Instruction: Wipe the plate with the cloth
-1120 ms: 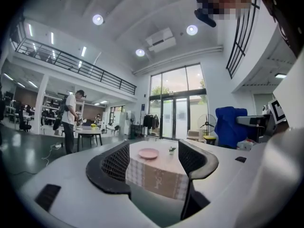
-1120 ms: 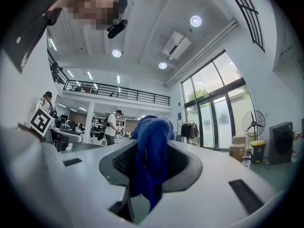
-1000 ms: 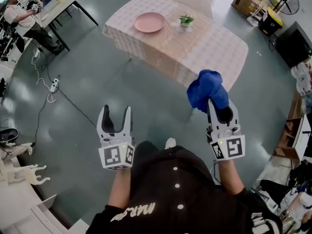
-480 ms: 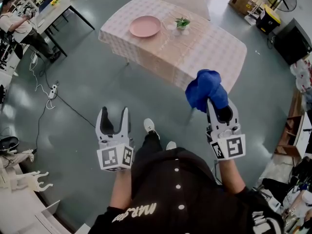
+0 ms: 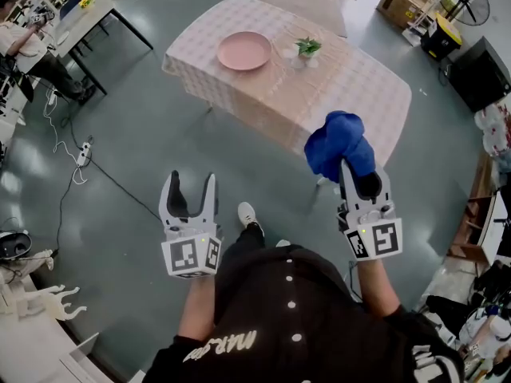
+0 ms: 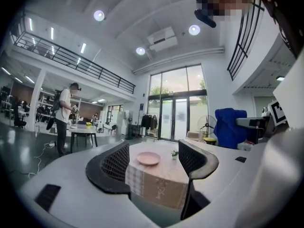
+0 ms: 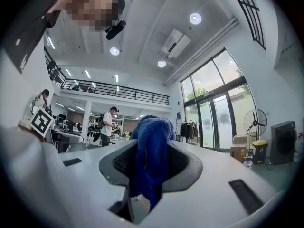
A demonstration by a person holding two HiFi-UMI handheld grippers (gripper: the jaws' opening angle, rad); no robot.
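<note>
In the head view, the blue cloth (image 5: 339, 146) covers the jaw tips of the right tool (image 5: 361, 174) and the near corner of the desk (image 5: 359, 94). The small plant (image 5: 307, 48) is too small to make out its pot. The edge cuts off a person (image 5: 20, 42) at far left.

Even, bright indoor light fills the head view. The glossy floor (image 5: 120, 126) carries pale smears of reflected light, and the shadows there are soft and faint. The pale surface (image 5: 351, 94) is evenly lit, without glare. Straight lines bow toward that view's edges.

Both gripper views are fisheye circles with black corners. In them round ceiling lamps (image 6: 99, 15) flare white, and tall windows (image 6: 175, 103) give strong daylight. The near, pale body of the left hand-held gripper (image 6: 151, 158) looks soft and blurred. In the right hand-held gripper (image 7: 151, 163) the cloth (image 7: 153, 141) is shaded dark in its folds.
</note>
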